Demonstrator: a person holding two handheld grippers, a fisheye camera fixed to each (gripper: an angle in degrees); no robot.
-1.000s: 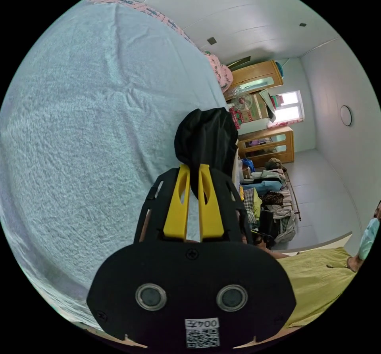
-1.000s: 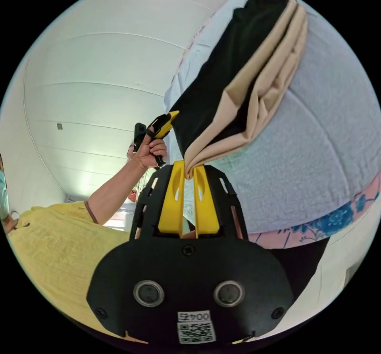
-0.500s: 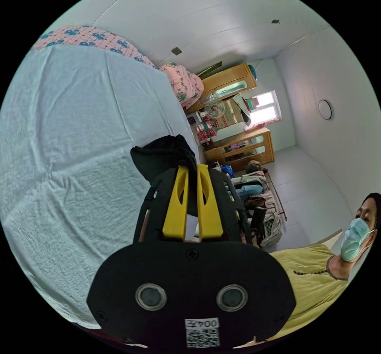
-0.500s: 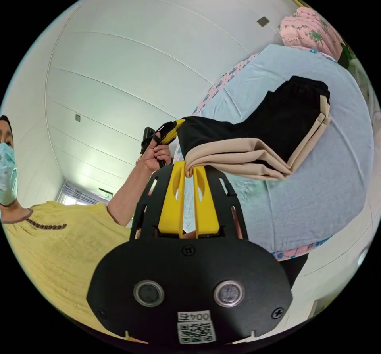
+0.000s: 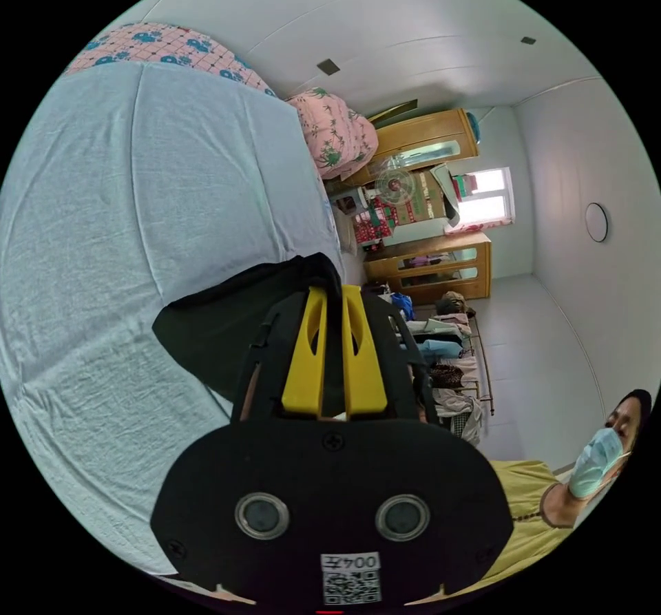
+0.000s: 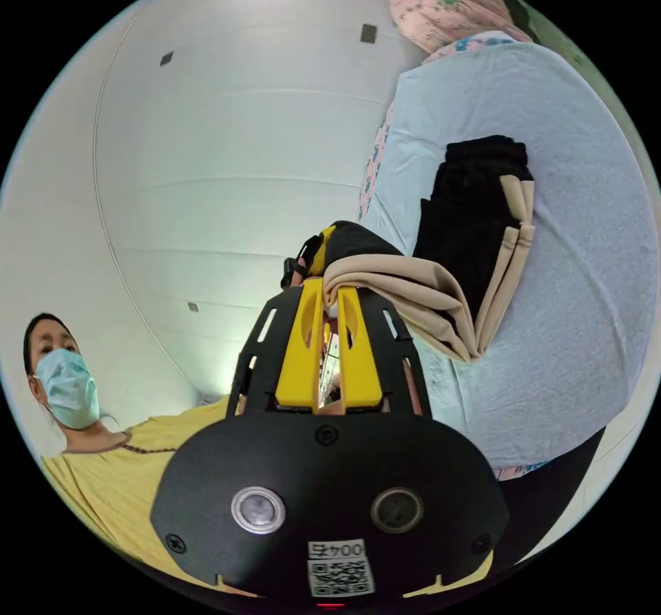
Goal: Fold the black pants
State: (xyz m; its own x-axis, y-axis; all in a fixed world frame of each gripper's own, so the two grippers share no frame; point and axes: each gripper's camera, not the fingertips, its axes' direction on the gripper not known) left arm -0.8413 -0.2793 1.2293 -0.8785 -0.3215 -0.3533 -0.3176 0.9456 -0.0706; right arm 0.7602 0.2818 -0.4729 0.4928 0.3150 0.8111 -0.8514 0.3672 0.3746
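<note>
The black pants (image 6: 475, 222) with beige side panels lie partly folded on the pale blue sheet (image 6: 585, 284), their waistband end resting flat. My right gripper (image 6: 329, 286) is shut on the beige edge of the raised leg end. In the right gripper view the left gripper (image 6: 318, 257) sits just behind that end, mostly hidden by cloth. In the left gripper view my left gripper (image 5: 334, 293) is shut on black pants fabric (image 5: 220, 329), which spreads out to its left over the sheet (image 5: 138, 195).
A pink floral pillow (image 5: 334, 133) lies at the bed's far end. Wooden cabinets (image 5: 430, 264), a fan (image 5: 396, 181) and a rack of clothes (image 5: 447, 367) stand beyond the bed. The person in a yellow top (image 6: 103, 484) stands close behind both grippers.
Both grippers have carried the leg end of the pants over toward the waistband end, so the fold has closed up. More black fabric now lies spread beside the left gripper.
</note>
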